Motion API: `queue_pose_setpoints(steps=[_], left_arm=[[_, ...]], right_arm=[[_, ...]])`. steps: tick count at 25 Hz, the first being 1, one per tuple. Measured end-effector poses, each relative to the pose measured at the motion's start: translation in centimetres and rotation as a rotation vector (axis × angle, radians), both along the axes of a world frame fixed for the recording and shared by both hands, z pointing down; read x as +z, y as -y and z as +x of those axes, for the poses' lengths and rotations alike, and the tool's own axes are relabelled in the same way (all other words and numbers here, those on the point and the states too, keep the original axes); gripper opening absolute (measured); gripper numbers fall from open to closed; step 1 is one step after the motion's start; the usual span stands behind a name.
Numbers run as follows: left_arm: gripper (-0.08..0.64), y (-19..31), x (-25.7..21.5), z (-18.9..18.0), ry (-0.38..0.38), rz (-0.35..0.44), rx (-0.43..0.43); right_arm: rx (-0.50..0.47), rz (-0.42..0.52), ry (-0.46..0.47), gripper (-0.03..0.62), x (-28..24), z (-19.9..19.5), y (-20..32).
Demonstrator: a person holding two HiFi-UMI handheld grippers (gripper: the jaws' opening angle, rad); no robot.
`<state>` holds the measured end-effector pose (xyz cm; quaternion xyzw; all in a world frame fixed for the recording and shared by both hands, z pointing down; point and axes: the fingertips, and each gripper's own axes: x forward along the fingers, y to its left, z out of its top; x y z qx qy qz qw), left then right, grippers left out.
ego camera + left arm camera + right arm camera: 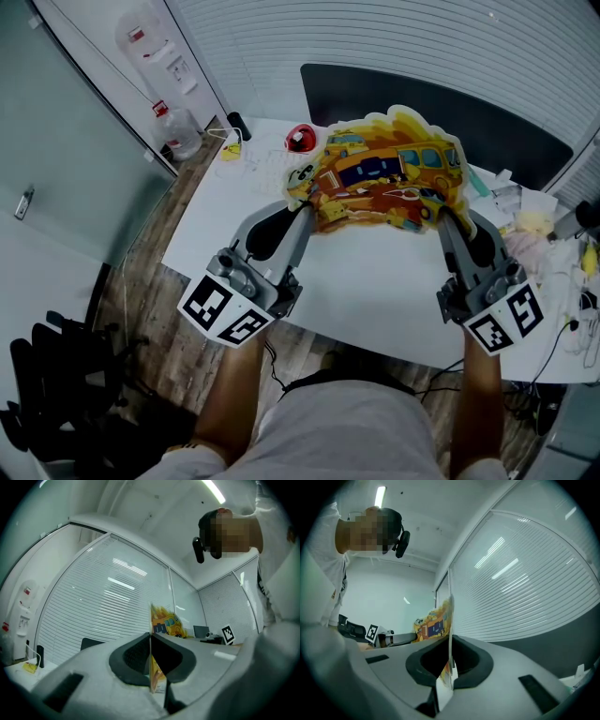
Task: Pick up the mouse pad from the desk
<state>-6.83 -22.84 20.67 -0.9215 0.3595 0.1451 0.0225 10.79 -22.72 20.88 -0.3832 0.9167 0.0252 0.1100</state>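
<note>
The pad (389,173) spans the upper centre, long axis left-right, off the desk (375,281); left gripper (305,208) and right gripper (445,214) each pinch one end.

White desk (375,277); wood floor (150,314); white blinds (394,37); water dispenser (155,47), far left; black chair (56,384); ceiling strip light (380,496).

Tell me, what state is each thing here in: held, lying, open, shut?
mouse pad: gripped at both side edges, looks lifted off the desk, bowed.
left hand-held gripper: shut on the mouse pad's left edge.
right hand-held gripper: shut on the mouse pad's right edge.
desk: clutter at its right end.
red object: resting on the desk beyond the pad.
water jug: upright on the floor.
</note>
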Motion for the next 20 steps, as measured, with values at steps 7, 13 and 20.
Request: queue_pose_setpoints(steps=[7, 13, 20], left_arm=[[0.021, -0.07, 0.12, -0.03, 0.006, -0.005, 0.003], [0.021, -0.12, 0.21, 0.04, 0.008, -0.012, 0.01], [0.021, -0.13, 0.19, 0.0, 0.013, -0.012, 0.013]], right_arm=[[-0.002, -0.009, 0.0, 0.018, 0.19, -0.04, 0.04], [0.0, -0.019, -0.007, 0.018, 0.27, -0.06, 0.06], [-0.002, -0.025, -0.006, 0.018, 0.36, -0.09, 0.05]])
